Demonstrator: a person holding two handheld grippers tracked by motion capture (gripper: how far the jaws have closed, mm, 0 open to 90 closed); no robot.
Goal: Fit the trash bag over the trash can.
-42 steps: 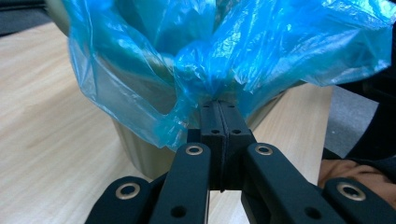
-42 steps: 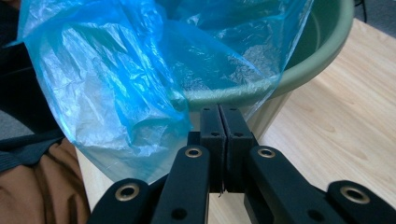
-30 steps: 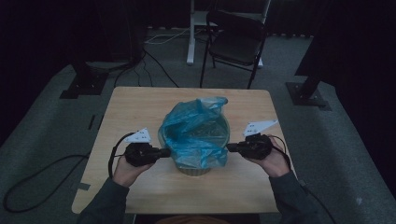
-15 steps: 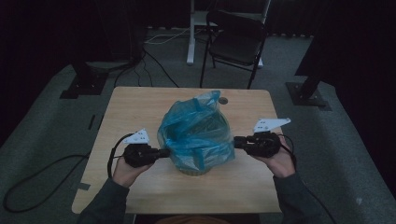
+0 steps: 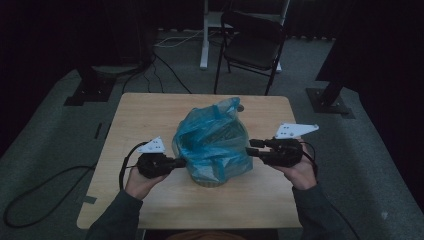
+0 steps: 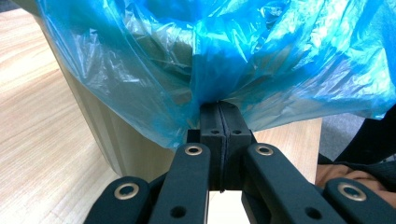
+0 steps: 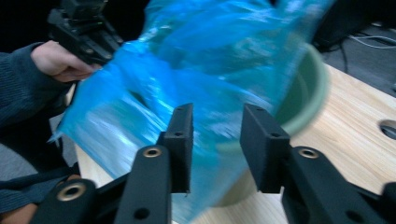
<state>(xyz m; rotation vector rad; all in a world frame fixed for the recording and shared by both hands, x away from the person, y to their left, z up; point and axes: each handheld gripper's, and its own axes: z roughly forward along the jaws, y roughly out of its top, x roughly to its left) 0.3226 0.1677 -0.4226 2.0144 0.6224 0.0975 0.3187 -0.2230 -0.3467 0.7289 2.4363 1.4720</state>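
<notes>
Blue bag (image 5: 212,142) is being fitted over bin (image 7: 306,88); left gripper (image 6: 219,116) clamps bag film at 9 o'clock, right gripper (image 7: 215,140) gapes empty at 3 o'clock. Next: regrip needed there.

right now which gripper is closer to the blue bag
Left. The left gripper is shut on a fold of the blue bag at its side. The right gripper is open, jaws apart just off the bag's other side.
</notes>
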